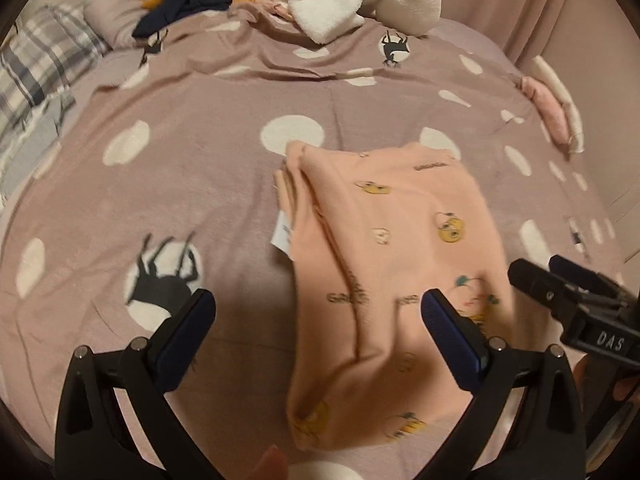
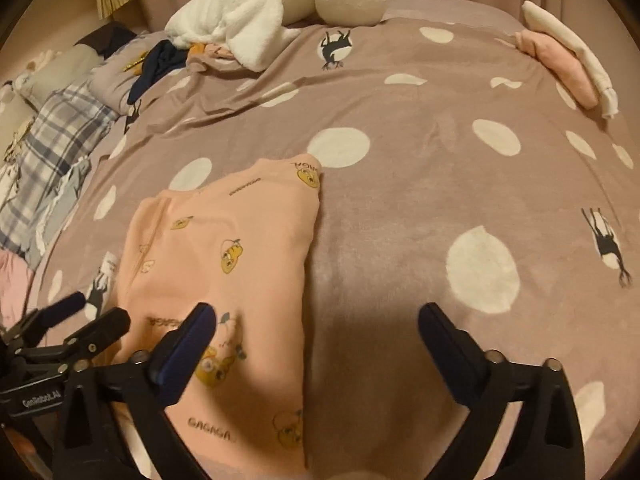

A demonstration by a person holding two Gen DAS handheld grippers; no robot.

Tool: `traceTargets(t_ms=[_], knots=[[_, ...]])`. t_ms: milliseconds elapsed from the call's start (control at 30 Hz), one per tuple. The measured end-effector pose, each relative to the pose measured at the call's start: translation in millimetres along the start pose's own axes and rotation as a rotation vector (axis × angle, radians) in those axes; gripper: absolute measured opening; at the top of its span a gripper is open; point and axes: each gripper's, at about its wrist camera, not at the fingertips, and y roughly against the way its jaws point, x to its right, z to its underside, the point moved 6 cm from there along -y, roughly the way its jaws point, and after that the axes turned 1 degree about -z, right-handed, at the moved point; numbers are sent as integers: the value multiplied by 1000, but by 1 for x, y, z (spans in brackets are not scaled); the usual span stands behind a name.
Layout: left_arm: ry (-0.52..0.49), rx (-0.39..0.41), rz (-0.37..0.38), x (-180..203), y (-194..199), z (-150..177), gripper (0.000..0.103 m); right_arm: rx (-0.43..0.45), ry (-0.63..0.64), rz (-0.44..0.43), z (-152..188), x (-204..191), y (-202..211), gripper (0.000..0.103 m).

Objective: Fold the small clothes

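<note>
We are holding both grippers, left gripper [image 1: 318, 312] and right gripper [image 2: 316, 326], spread wide and empty over the pink garment [image 1: 384, 264], which is lying folded on the bedspread [image 2: 420, 208]; soft, light, floppy, so we are judging the doubled edge best to pinch.

Under my black, blue-padded fingers [image 1: 200, 312] lies a peach garment [image 2: 240, 240] printed with yellow cartoon figures. The bedspread [image 2: 420, 208] beneath it is mauve with white dots and black deer silhouettes.
</note>
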Motion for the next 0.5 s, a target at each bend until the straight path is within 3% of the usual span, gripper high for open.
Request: traceTargets(t_ms=[133, 300, 500], knots=[[-1, -22, -16, 5, 2, 4, 103, -7, 0, -8, 3, 1, 7, 102], [0, -33, 71, 20, 12, 10, 103, -17, -49, -16, 9, 9, 15, 102], [-38, -40, -10, 24, 11, 16, 103, -17, -86, 35, 25, 24, 18, 102]])
